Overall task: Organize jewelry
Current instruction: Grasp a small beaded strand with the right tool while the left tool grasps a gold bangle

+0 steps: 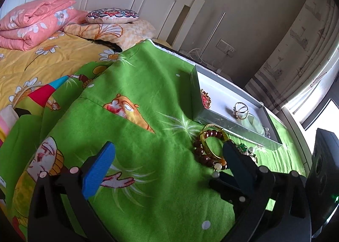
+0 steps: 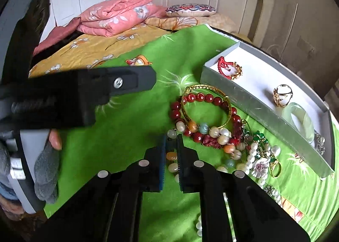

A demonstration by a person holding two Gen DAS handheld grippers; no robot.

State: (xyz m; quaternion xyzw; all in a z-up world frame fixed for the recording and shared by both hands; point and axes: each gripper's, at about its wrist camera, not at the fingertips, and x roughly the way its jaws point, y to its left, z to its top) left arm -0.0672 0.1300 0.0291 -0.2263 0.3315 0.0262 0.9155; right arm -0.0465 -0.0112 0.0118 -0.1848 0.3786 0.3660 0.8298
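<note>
A: Green cloth (image 2: 131, 127) over the table; the grey tray (image 2: 250, 102) sits by its far right edge, holding a jade bangle (image 2: 302, 121) and a gold ring (image 2: 282, 95).

B: Left gripper (image 1: 169, 157) gapes wide, nothing held; right gripper (image 2: 172, 142) is clamped on the pastel bead strand (image 2: 172, 156), beside the red bead bracelet (image 2: 203, 97).

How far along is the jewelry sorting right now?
Done: the tray already holds a red woven bracelet, a gold ring and a jade bangle. In hand: the right gripper is shut on the pastel bead strand. Left: the red bead bracelet, gold bangle and tangled pile.
</note>
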